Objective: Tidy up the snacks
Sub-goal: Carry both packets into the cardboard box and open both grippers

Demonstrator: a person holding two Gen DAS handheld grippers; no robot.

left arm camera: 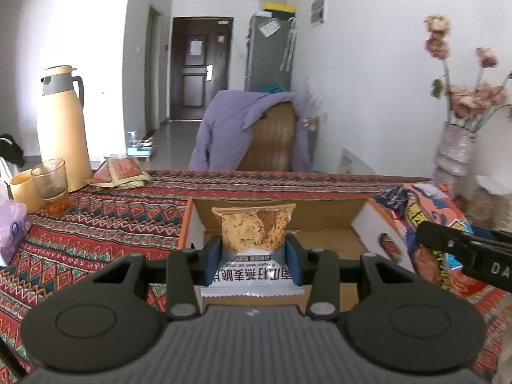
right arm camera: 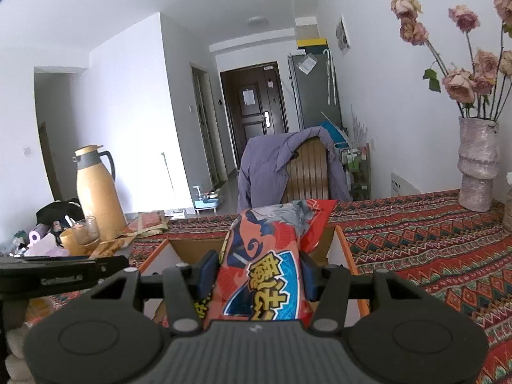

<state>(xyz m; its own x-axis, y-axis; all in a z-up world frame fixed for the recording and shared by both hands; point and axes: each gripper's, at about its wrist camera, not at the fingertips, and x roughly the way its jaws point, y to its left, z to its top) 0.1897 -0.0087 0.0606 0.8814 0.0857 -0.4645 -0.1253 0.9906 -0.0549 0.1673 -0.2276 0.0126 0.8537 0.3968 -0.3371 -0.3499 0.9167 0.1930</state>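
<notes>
With both packets up over the box [left arm camera: 377, 220], carrying step: left gripper [left arm camera: 252, 254] pinching the cracker pack [left arm camera: 252, 227], right gripper [right arm camera: 256, 275] pinching the red bag [right arm camera: 272, 256]; next, lower in, then release.

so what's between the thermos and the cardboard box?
Left wrist view: between thermos and cardboard box, flat red sachets lie on patterned tablecloth; otherwise bare cloth.
</notes>
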